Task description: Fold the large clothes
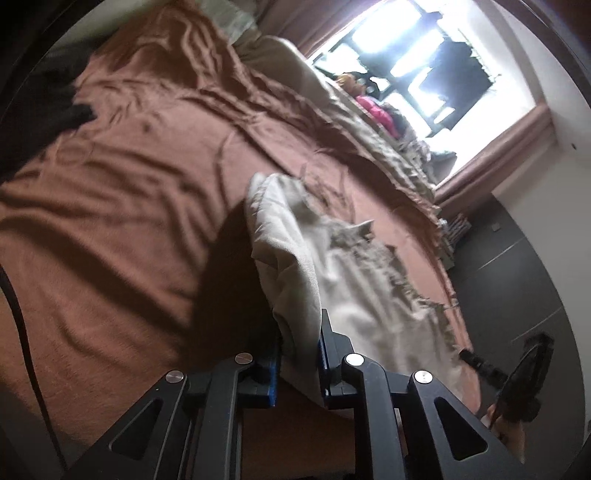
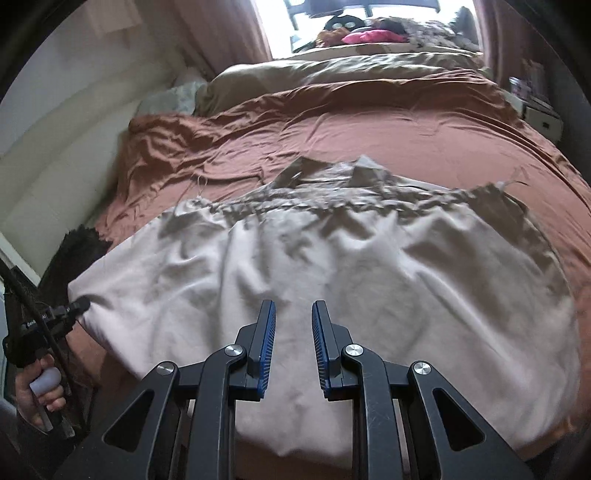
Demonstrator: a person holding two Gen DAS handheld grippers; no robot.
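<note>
The left gripper [image 1: 300, 360] has its jaws squeezed tight on a bunched corner of the pale cloth [image 1: 291, 266], and that corner is lifted up off the bed [image 1: 122, 192]. The right gripper [image 2: 293, 347] has its jaws a little apart with nothing between them; it hangs just over the near edge of the same cloth [image 2: 332, 273]. In the right wrist view a hand [image 2: 37, 387] holds the other tool at the cloth's near left corner. The cloth lies spread wide on the brown sheet [image 2: 369, 125], full of soft bumps and wrinkles. It looks thin, light and floppy, so it will sag and slide wherever it is not held. It should not break, but the far edge [image 2: 332, 173] looks frayed and raggedy, with loose threads that could catch. I think the best places to hold are the corners and the smooth near hem, one in each gripper, pulled gently apart so it stays flat. Farther back lie a tan blanket [image 2: 351, 70] and a bright window [image 2: 369, 22].
</note>
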